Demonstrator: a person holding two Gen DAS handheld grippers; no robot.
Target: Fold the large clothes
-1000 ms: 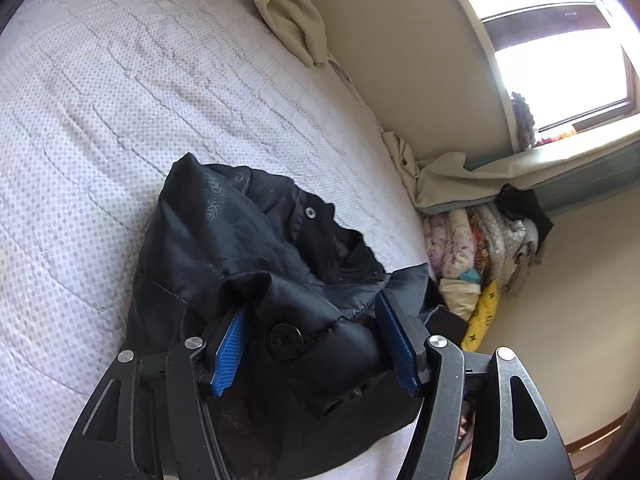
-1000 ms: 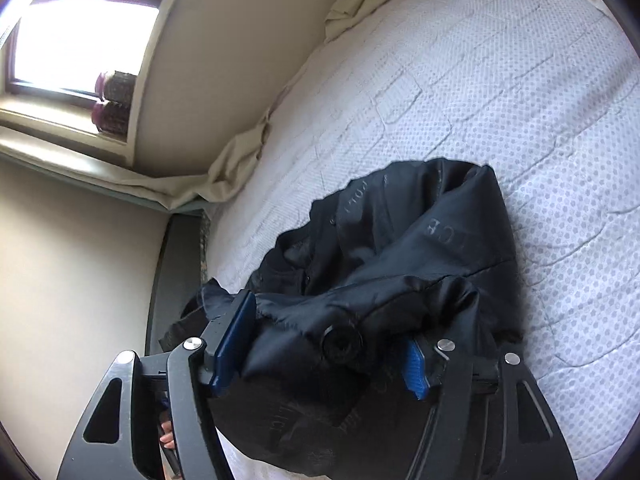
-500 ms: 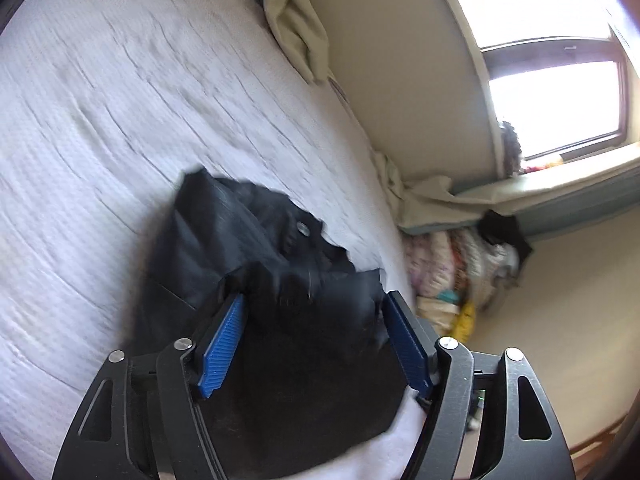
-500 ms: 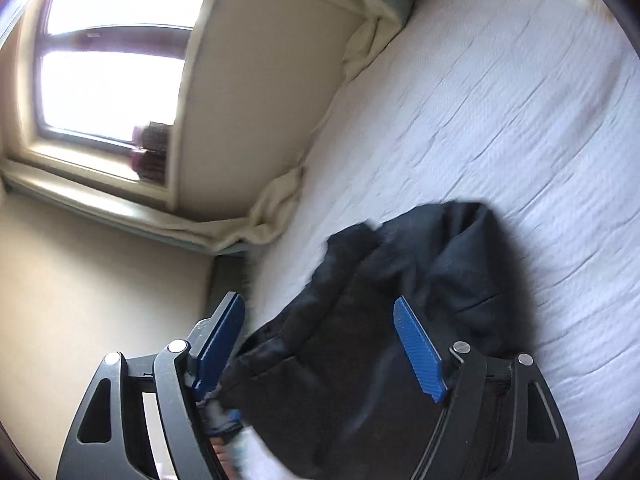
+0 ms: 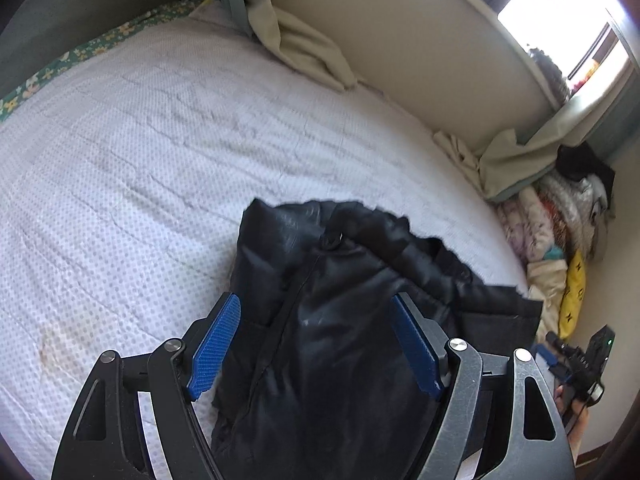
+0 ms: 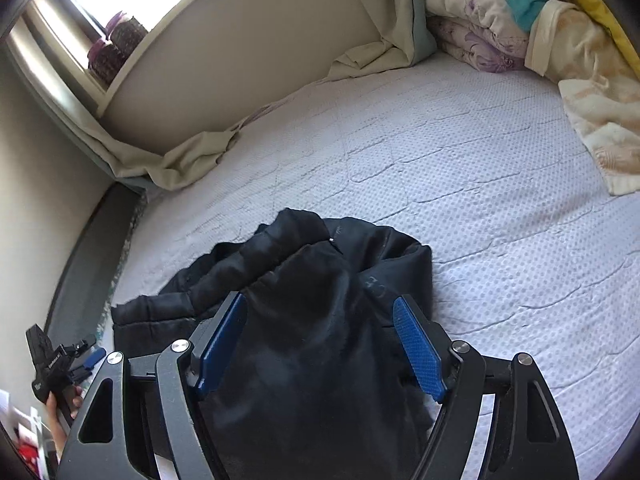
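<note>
Both grippers, left (image 5: 316, 344) opening and right (image 6: 320, 344) spread, seemingly clear the black jacket (image 5: 360, 300).

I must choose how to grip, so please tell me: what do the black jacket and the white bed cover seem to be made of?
Black jacket: probably a smooth synthetic shell, nylon or polyester, lightly padded; it has a faint sheen and soft puffy folds. White bed cover: seems a matte quilted textile; it shows a fine dot pattern and stitched wrinkle lines. The exact fibre cannot be told.
</note>
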